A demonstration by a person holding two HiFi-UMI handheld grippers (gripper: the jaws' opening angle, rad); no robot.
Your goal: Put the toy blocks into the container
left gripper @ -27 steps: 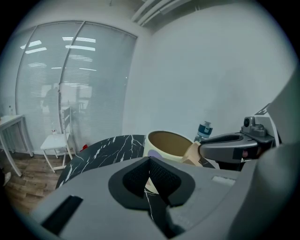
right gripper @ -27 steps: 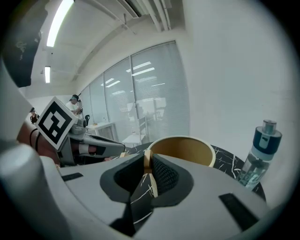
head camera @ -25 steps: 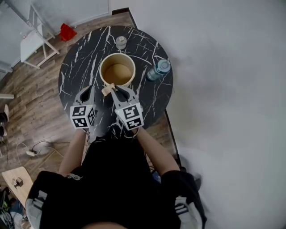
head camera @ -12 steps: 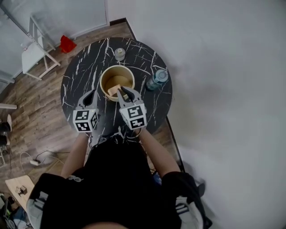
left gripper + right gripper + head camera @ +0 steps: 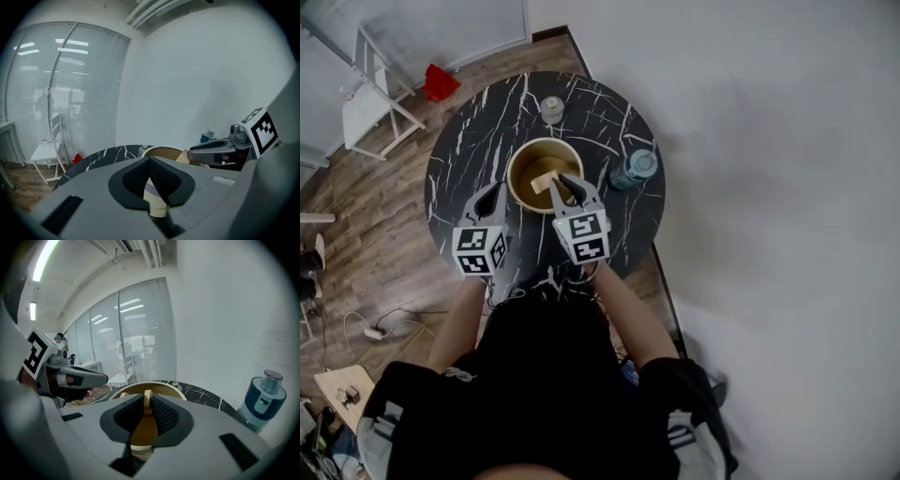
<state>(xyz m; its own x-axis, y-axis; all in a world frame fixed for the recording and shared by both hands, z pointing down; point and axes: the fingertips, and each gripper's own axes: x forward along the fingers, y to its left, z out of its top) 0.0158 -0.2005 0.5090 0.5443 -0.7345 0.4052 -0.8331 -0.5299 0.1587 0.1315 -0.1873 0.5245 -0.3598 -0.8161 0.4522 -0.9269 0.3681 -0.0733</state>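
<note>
A tan round container (image 5: 517,161) stands mid-table on the black marble table (image 5: 459,141). My right gripper (image 5: 565,184) is shut on a pale wooden block (image 5: 546,180) and holds it over the container's opening. In the right gripper view the block (image 5: 147,397) stands upright between the pads, with the container's rim (image 5: 174,389) behind it. My left gripper (image 5: 493,194) hangs just left of the container, its fingertips together and holding nothing. In the left gripper view its tips (image 5: 150,161) meet in front of the container (image 5: 164,150).
A blue-capped water bottle (image 5: 635,169) stands right of the container, and a small jar (image 5: 551,108) sits behind it. A white wall runs along the table's right side. A white chair (image 5: 370,98) and a red object (image 5: 442,82) are on the wood floor at far left.
My right gripper has carried the block forward from the container's near rim to above its opening. My left gripper has shifted slightly forward beside the container.
</note>
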